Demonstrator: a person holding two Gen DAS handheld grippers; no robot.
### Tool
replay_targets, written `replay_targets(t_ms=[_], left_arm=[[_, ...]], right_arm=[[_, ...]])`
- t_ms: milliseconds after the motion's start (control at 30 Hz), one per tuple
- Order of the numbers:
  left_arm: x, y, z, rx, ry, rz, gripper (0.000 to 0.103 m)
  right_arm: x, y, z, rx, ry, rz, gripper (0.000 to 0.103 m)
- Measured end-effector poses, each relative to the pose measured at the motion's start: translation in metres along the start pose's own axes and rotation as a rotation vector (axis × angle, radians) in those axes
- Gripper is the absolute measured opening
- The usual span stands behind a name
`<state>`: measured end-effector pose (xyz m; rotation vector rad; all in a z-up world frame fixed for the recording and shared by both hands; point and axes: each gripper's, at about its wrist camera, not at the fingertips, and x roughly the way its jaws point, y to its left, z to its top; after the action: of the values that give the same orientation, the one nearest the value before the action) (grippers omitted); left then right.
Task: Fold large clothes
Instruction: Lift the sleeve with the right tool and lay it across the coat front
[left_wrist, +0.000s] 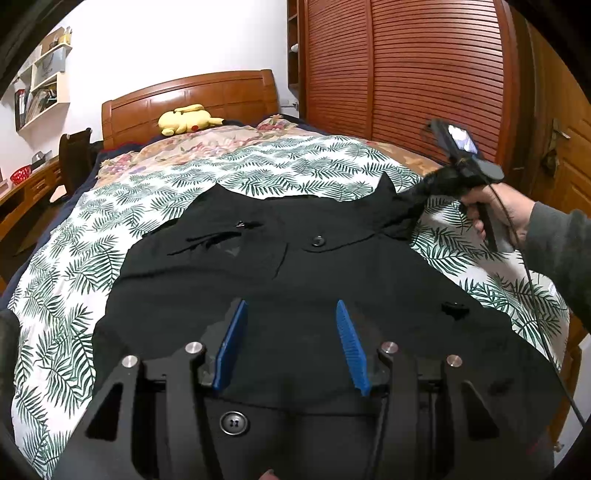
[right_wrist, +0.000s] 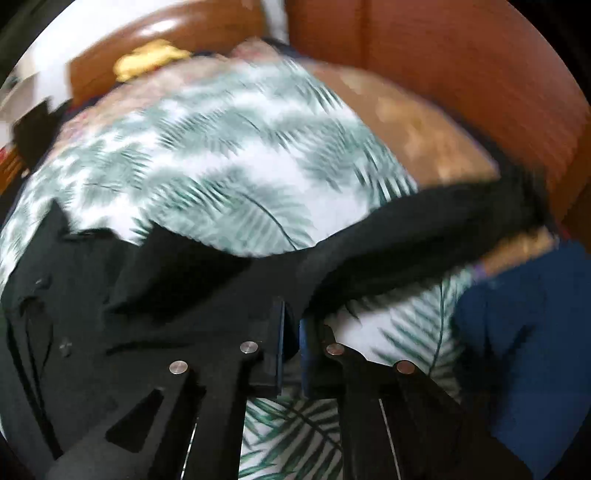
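A large black buttoned garment (left_wrist: 295, 280) lies spread on the bed's palm-leaf sheet (left_wrist: 258, 162). My left gripper (left_wrist: 291, 314) is open, its blue pads (left_wrist: 232, 343) apart, hovering over the garment's near part, holding nothing. My right gripper (left_wrist: 413, 206) is at the garment's far right corner, gripped by a hand, and is shut on the black cloth. In the blurred right wrist view, its jaws (right_wrist: 291, 325) are nearly together with the black garment (right_wrist: 406, 236) pinched between them and stretching away to the right.
A yellow plush toy (left_wrist: 188, 120) lies by the wooden headboard (left_wrist: 192, 99). A slatted wooden wardrobe (left_wrist: 406, 74) stands to the right of the bed. A desk and shelves (left_wrist: 40, 88) are at the left. A dark blue cover (right_wrist: 524, 325) hangs at the bed's right edge.
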<state>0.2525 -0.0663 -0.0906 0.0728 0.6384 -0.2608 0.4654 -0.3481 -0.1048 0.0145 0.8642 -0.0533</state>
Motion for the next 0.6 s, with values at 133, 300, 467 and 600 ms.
replay_targets(t_ms=[133, 300, 467, 600], left_arm=[[0.001, 0.002, 0.0, -0.006, 0.005, 0.007, 0.049], [0.0, 0.007, 0.0, -0.02, 0.003, 0.021, 0.049], [-0.002, 0.013, -0.001, -0.03, 0.002, 0.038, 0.049], [-0.005, 0.016, -0.001, -0.034, -0.003, 0.042, 0.049]], right_arm=[[-0.041, 0.047, 0.009, -0.181, -0.111, 0.066, 0.004], [-0.087, 0.115, -0.014, -0.342, -0.168, 0.277, 0.004], [-0.091, 0.16, -0.061, -0.422, -0.066, 0.408, 0.004], [-0.079, 0.17, -0.091, -0.445, 0.027, 0.398, 0.005]])
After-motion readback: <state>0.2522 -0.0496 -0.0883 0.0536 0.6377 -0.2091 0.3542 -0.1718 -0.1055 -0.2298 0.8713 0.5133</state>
